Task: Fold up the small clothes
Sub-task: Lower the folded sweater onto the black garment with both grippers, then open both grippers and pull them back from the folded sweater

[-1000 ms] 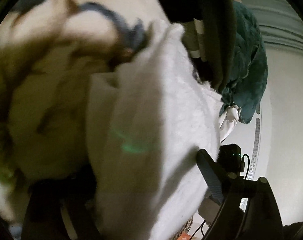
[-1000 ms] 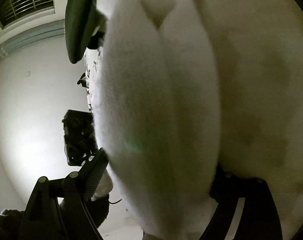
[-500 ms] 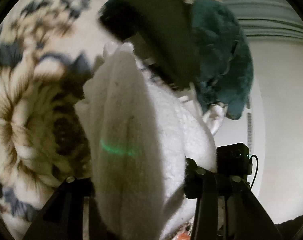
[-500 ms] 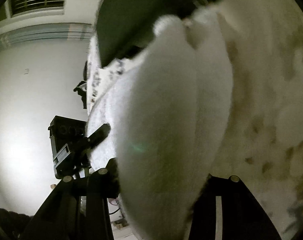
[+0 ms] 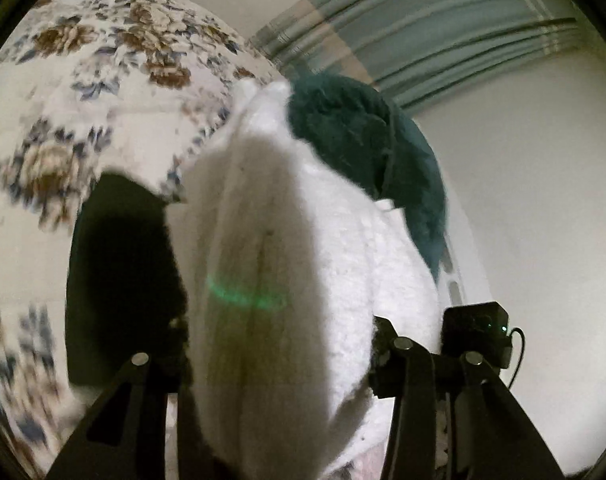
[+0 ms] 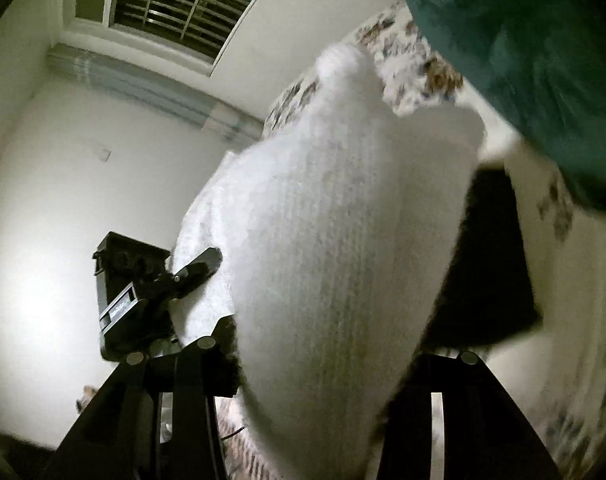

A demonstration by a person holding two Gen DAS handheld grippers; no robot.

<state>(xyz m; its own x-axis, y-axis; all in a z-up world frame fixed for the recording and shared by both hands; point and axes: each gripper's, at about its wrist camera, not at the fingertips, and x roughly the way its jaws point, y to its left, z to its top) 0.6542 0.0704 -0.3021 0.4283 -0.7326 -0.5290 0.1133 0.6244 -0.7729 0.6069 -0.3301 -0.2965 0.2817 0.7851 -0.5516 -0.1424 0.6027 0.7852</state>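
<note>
Left gripper (image 5: 279,364): clenched on a thick fold of the white fleece garment (image 5: 271,240); the fabric fills the gap between the two black fingers (image 5: 383,344).
Right gripper (image 6: 323,360): grasping the same white fleece garment (image 6: 335,240); fabric bulges out between and over its fingers (image 6: 223,344).
Jaw motion: both pairs of jaws have just been closing, with the fleece between them.
Garment position: held up off the floral bedspread (image 5: 103,80), hanging between the two grippers, bunched rather than flat.
Cross view: the left gripper (image 6: 195,272) shows in the right wrist view, pressed against the far edge of the fleece.
Dark green fleece (image 5: 367,152): lies on the bedspread behind the white garment, touching its far edge.
Black cloth (image 5: 123,272): on the bedspread, just beside the white garment.
Background: striped curtain (image 5: 443,32); barred window (image 6: 175,4).
Image quality: bedspread edges blurred.
</note>
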